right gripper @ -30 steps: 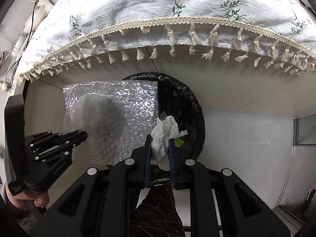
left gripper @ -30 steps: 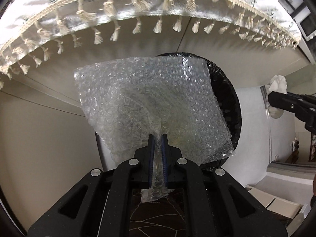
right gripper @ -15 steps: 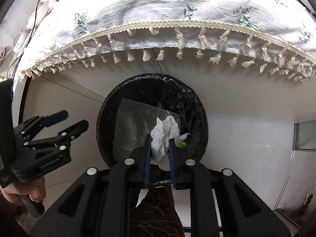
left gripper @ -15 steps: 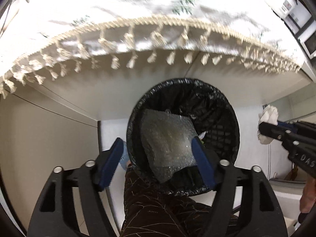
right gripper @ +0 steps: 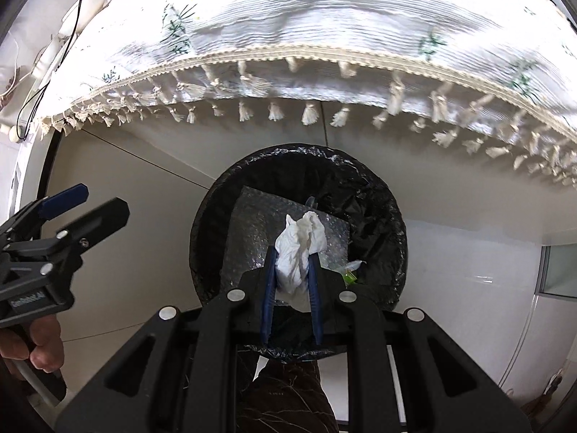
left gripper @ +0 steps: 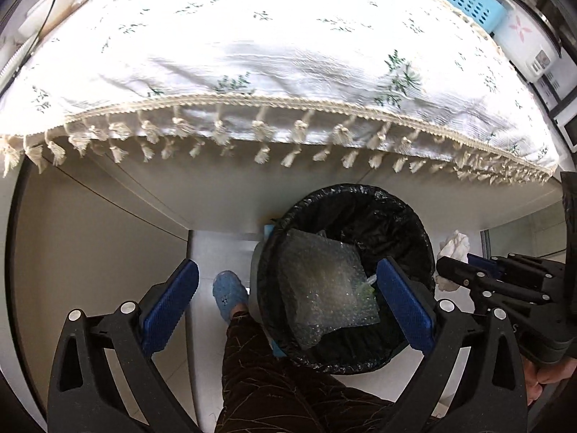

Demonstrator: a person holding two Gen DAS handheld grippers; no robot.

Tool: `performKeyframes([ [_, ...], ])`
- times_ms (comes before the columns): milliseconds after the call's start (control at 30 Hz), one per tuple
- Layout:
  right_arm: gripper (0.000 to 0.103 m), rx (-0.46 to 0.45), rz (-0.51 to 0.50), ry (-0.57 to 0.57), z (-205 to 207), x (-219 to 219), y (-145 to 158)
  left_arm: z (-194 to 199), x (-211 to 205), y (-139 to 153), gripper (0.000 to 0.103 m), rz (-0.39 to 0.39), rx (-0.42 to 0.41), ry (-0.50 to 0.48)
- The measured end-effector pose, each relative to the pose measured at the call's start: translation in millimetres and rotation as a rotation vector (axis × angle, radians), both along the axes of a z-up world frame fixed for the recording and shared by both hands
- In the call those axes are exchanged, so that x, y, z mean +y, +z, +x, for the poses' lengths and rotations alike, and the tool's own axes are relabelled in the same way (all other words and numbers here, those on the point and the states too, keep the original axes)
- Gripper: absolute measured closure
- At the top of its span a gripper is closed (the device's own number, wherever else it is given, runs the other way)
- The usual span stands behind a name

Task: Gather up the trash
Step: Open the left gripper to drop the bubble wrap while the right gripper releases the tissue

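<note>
A white cloth with green sprigs and cream tassels (left gripper: 288, 72) drapes the surface above pale floor tiles (right gripper: 468, 270), where a round bin lined with black plastic (left gripper: 396, 209) holds a clear bubble-wrap sheet (left gripper: 324, 281). The left gripper (left gripper: 285, 303), at the bin's nine o'clock, has its jaws opening wide and empty. The right gripper (right gripper: 290, 288) pinches a crumpled white tissue (right gripper: 301, 245) over the bin.

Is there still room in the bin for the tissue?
Yes. The bin has bare black liner to the right of the bubble wrap, which fills its left side. The right hand-held gripper holds the tissue above it.
</note>
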State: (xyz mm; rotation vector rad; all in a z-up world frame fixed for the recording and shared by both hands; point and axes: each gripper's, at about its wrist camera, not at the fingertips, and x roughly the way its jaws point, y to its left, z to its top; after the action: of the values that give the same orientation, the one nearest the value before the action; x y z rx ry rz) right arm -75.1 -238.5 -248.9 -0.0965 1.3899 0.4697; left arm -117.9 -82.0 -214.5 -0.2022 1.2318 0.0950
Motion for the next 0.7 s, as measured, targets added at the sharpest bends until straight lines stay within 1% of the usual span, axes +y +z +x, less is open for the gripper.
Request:
performKeyframes([
  [100, 0.084, -0.003, -0.005, 0.007, 2, 5, -1, 1, 5, 0, 0.006, 0.003, 0.005, 0.006],
  [200, 0.078, -0.008, -0.003, 0.007, 5, 6, 0, 1, 10, 0, 0.006, 0.003, 0.008, 0.013],
  [300, 0.068, -0.019, -0.009, 0.001, 7, 5, 3, 1, 14, -1, 0.006, 0.002, 0.01, 0.016],
  [367, 0.059, -0.026, -0.008, -0.005, 9, 4, 5, 2, 15, 0, 0.006, 0.002, 0.009, 0.014],
  [400, 0.056, -0.029, -0.012, -0.009, 10, 3, 7, 2, 15, 1, 0.006, 0.003, 0.009, 0.012],
  [467, 0.047, -0.034, -0.021, -0.02, 11, 0, 10, 3, 14, 2, 0.006, 0.002, 0.009, 0.01],
  [500, 0.045, -0.038, -0.024, -0.025, 12, -2, 12, 4, 14, 3, 0.006, 0.0, 0.013, 0.01],
  [567, 0.037, -0.054, -0.028, -0.031, 12, -4, 19, 5, 12, 6, 0.006, -0.005, 0.013, 0.006],
  [633, 0.031, -0.072, -0.034, -0.042, 13, -7, 26, 5, 10, 10, 0.006, -0.004, 0.008, 0.001],
  [700, 0.026, -0.087, -0.031, -0.053, 14, -9, 35, 4, 10, 16, 0.006, -0.007, 0.005, -0.001],
])
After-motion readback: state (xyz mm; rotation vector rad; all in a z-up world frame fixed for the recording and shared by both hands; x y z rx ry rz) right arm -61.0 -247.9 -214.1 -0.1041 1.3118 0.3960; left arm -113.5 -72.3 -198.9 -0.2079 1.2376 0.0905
